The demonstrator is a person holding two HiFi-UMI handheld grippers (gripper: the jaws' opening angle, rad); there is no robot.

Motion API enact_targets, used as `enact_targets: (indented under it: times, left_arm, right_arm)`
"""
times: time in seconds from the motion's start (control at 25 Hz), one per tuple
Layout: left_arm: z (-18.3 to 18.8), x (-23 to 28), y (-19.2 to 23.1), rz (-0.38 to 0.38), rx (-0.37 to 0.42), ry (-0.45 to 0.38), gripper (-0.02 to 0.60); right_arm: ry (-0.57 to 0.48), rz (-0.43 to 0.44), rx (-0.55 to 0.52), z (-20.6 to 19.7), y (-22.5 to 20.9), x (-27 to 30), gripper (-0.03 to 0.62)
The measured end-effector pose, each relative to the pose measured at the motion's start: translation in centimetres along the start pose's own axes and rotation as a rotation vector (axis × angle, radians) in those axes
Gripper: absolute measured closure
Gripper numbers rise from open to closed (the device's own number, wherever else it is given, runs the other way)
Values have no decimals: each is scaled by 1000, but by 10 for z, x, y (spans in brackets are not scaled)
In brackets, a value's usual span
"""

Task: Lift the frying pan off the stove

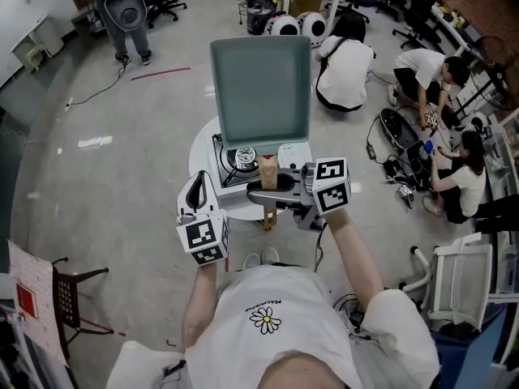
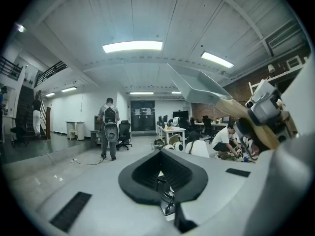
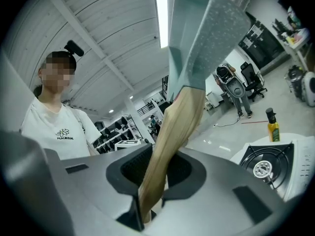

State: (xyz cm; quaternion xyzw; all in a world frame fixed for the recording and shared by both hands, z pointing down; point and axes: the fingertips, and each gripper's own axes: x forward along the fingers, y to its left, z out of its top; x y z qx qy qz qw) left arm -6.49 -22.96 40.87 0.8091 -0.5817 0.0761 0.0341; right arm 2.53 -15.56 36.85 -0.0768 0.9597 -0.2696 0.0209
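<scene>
Pan held up off the stove by my right gripper, left gripper idle.

My right gripper [image 1: 272, 193] has its fingers nearly closed, clamped on the wooden handle [image 3: 170, 136] of the square frying pan [image 1: 261, 87], which hangs in the air above the stove [image 1: 235, 162] on the round white table [image 1: 203, 148]. My left gripper [image 1: 197, 193] sits just beside the right one with its fingers pressed together and nothing between them. Only the right gripper view shows the handle running down into the slot between the fingers, along with the bare burner and a yellow-labelled bottle [image 3: 272, 126] behind it. The left gripper view gives the pan from the side, tilted, with the other gripper on its handle. The head view alone shows the pan sitting over the stove.
</scene>
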Motion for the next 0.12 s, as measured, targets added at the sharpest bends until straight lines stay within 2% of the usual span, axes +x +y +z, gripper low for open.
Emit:
enact_targets:
  times: [0.12]
  left_arm:
    - [3, 3, 5, -6, 2, 2, 582]
  right_arm:
    - [-2, -2, -2, 5, -1, 4, 538]
